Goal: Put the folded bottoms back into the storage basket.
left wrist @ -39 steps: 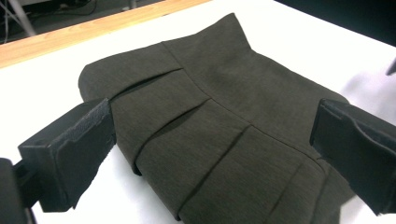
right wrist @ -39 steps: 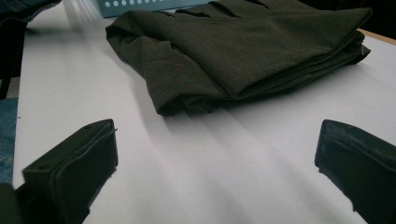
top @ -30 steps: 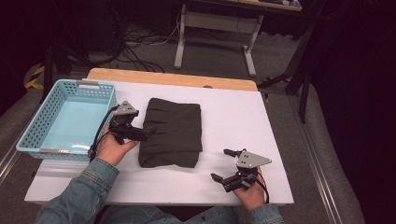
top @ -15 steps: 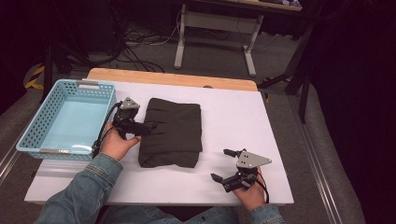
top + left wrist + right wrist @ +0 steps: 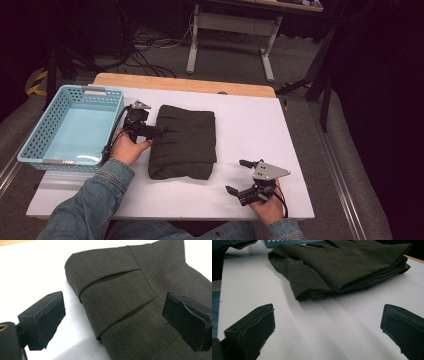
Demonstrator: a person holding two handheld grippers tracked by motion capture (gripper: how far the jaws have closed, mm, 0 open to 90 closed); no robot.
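Lies flat on the white table [image 5: 260,125], well left of centre: a folded dark-brown garment [image 5: 184,141], pleated along its top, just beside the light-blue basket [image 5: 35,137] at the left edge. Looks soft, limp and light; likely to sag and unfold if lifted by one layer, so best pinched through the whole stack at the thick folded left edge, where the pleats meet, with the second hold on the near corner to keep the fold together. Not slippery or fragile by the look of the matte weave.

Left claw [image 5: 159,131] open wide, jaws straddling that pleated edge in the left gripper view [image 5: 113,312], one over bare table, the other over cloth, not yet closed. Right claw [image 5: 240,176] also spread apart, resting on the table near the front edge, well clear of the garment [image 5: 337,267].

Compared with a second ago: left claw farther right, onto the garment's edge; right claw and garment unmoved.
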